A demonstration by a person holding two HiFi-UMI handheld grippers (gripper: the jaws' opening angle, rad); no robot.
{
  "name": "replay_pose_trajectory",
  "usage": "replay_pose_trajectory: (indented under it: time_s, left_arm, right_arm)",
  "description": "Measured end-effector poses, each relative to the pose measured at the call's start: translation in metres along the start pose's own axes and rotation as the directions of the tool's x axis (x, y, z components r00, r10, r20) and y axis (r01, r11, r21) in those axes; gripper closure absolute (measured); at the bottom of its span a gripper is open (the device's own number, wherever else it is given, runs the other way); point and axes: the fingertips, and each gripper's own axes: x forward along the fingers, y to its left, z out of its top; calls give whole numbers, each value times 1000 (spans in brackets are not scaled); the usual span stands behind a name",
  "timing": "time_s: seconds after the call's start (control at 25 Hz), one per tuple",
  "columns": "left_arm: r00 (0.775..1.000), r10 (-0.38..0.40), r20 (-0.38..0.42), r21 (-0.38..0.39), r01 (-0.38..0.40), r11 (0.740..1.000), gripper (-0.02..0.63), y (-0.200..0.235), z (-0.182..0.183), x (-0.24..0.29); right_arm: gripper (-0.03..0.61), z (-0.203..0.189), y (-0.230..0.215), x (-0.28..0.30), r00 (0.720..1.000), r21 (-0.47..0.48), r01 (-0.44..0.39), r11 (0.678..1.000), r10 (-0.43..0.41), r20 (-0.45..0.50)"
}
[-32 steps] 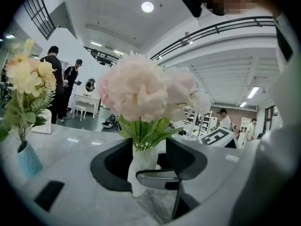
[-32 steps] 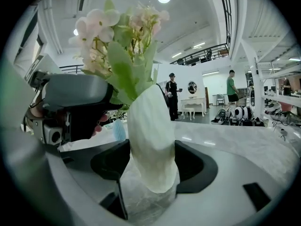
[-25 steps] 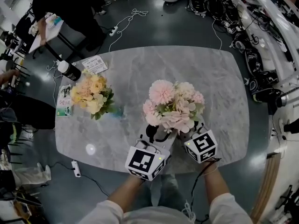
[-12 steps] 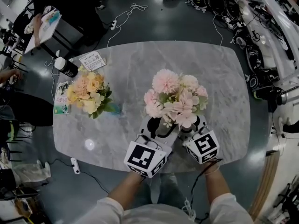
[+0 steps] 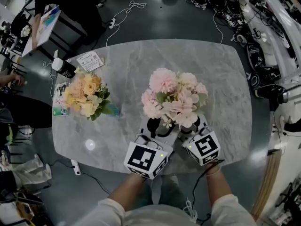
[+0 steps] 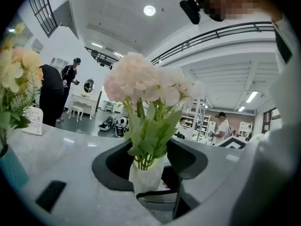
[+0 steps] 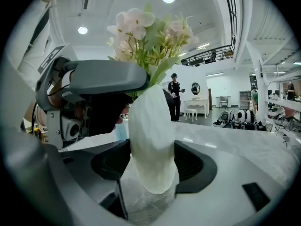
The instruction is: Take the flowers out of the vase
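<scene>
Flowers point(image 5: 174, 98) in the vase point(image 7: 153, 140): light, floppy, best grasped by the stems point(image 6: 146, 126). Right claw point(image 7: 151, 160) clamps vase; left claw point(image 6: 149, 163), just opened wider, straddles stems.

My left claw point(image 6: 148, 159) has just been opening its jaws, white vase point(image 6: 146, 179) loose between them. Flowers point(image 6: 143, 81) now farther ahead of claw, more green stems point(image 6: 141, 114) showing above vase.

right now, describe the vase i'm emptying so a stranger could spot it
On the marble table, look at the middle of the near edge. The white vase stands there under pink flowers; the other vase, off to the left, is blue and holds yellow flowers.
</scene>
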Motion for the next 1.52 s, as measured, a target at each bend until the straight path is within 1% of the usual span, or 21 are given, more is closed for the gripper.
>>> replay_pose_trajectory:
  time_s: [0.2, 0.4, 0.48, 0.68, 0.96, 1.32, 1.52]
  left_arm:
    - [1000, 3, 0, 12, -3, 1000, 488, 0, 7, 0]
    - [1000, -4, -23, 22, 4, 1000, 494, 4, -1, 1]
    - [999, -9, -32, 25, 9, 1000, 516, 3, -4, 2]
    - [999, -13, -39, -11, 13, 1000, 560, 3, -1, 3]
    - [1000, -20, -17, 5, 20, 1000, 568, 1, 13, -5]
    - [998, -32, 56, 26, 30, 999, 568, 1, 50, -23]
    - [996, -39, 83, 54, 34, 998, 568, -2, 71, -34]
  right_arm:
    - [304, 0, -2, 0, 1000, 7, 1, 1000, -1, -5]
    - [304, 0, 0, 1, 1000, 10, 9, 1000, -9, -9]
    - [304, 0, -1, 1, 1000, 13, 12, 1000, -12, -9]
    - [304, 0, -4, -2, 1000, 9, 16, 1000, -16, -6]
    - [304, -2, -2, -4, 1000, 2, 26, 1000, -26, -15]
    - [304, -5, 2, 1, 999, -4, 40, 999, -40, -25]
    - [304, -5, 1, 1, 998, 8, 52, 999, -51, -35]
